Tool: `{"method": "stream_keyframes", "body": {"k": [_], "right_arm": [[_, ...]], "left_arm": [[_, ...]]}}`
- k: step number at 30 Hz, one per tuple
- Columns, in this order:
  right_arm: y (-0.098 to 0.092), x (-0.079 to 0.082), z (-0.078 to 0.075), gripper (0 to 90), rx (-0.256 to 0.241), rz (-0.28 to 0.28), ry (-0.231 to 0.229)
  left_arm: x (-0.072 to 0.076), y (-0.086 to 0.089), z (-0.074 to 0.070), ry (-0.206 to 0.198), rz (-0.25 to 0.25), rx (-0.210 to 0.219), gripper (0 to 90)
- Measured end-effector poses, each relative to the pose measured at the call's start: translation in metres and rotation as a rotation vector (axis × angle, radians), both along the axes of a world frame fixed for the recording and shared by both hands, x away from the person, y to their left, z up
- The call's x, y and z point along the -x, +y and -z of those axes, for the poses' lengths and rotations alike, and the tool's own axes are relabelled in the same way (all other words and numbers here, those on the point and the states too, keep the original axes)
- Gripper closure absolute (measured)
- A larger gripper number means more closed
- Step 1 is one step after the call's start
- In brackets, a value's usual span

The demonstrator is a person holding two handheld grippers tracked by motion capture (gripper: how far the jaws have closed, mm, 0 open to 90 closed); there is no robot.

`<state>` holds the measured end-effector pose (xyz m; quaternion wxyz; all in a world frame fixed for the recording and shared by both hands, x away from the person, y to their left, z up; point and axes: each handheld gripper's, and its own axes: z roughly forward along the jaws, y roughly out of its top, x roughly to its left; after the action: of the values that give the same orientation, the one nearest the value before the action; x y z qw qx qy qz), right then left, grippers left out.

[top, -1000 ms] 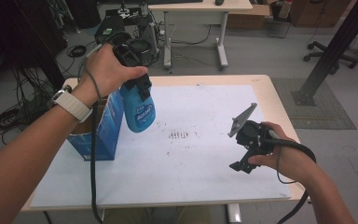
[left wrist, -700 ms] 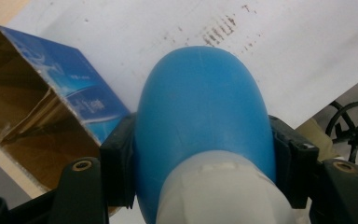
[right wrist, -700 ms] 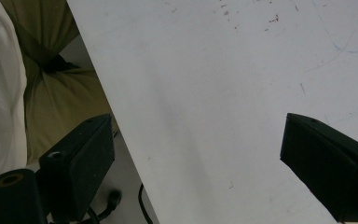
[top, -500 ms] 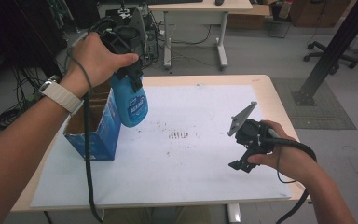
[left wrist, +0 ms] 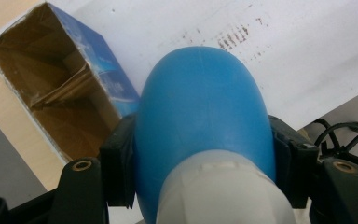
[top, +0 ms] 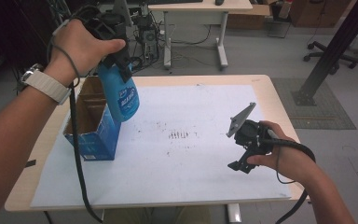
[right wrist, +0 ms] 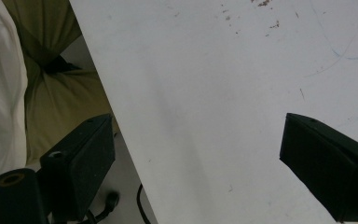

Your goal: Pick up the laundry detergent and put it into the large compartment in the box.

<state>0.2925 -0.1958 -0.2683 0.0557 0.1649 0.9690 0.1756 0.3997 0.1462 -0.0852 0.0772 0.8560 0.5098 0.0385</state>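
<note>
**Bottle lifted higher, toward the far side of the box**

Over the last second the left hand-held gripper [top: 121, 65] has risen and drawn back toward the far edge of the worktop [top: 270, 93], carrying the blue bottle [top: 120, 95] with it. A second ago the bottle hung low in front of the cardboard box [top: 93, 135], covering much of its near side; now it hangs higher, beside the box's far right corner, and the box's open top shows more fully. The left forearm [top: 23, 126] has swung up and outward with the lift.
</note>
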Motion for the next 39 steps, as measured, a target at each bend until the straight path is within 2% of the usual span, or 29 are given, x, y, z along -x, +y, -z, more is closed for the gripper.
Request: {"method": "stream_keyframes", "body": {"k": [4,8,14,21,30,39], "right_arm": [[0.000,0.000,0.000,10.3,0.001,-0.001,-0.001],[0.001,-0.001,0.000,10.3,-0.001,-0.005,-0.002],[0.004,-0.002,0.000,10.3,-0.002,-0.011,0.000],[0.004,-0.002,0.000,10.3,0.002,-0.013,-0.001],[0.002,-0.002,-0.001,10.3,-0.001,-0.012,-0.003],[0.002,-0.002,0.000,10.3,-0.001,-0.009,0.000]], "left_arm": [[-0.001,0.008,-0.005,0.001,-0.028,0.010,37.4],[-0.001,0.015,-0.009,0.003,-0.042,0.001,37.3],[-0.001,0.028,-0.015,-0.004,-0.091,0.020,37.4],[-0.003,0.043,-0.017,0.004,-0.127,0.020,37.4],[-0.004,0.062,-0.025,-0.011,-0.190,0.016,37.4],[-0.004,0.077,-0.025,-0.015,-0.240,0.018,37.4]]}}
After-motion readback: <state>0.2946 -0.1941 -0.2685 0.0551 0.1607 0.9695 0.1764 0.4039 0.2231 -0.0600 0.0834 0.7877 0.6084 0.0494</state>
